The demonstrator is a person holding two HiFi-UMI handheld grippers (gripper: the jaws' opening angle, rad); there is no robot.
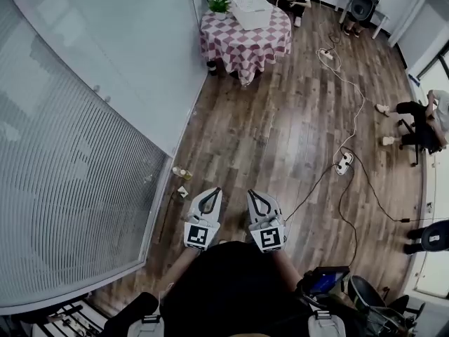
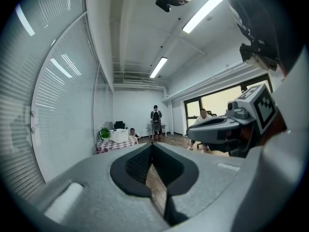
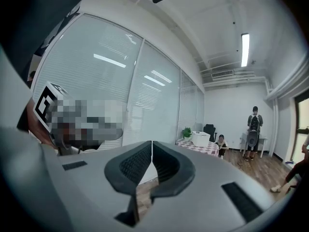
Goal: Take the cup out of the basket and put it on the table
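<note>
The left tongs [image 1: 210, 192] and the right tongs [image 1: 253, 194] are pressed together, empty. Well apart from them, the white rectangular plastic basket [image 1: 251, 9] sits at the far edge of the pink-checked tabletop [image 1: 245, 48]. The cup is too small to make out.

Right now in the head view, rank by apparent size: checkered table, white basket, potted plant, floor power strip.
1. checkered table
2. white basket
3. potted plant and power strip look about alike; the strip lies nearer the camera, so I won't rank them.
</note>
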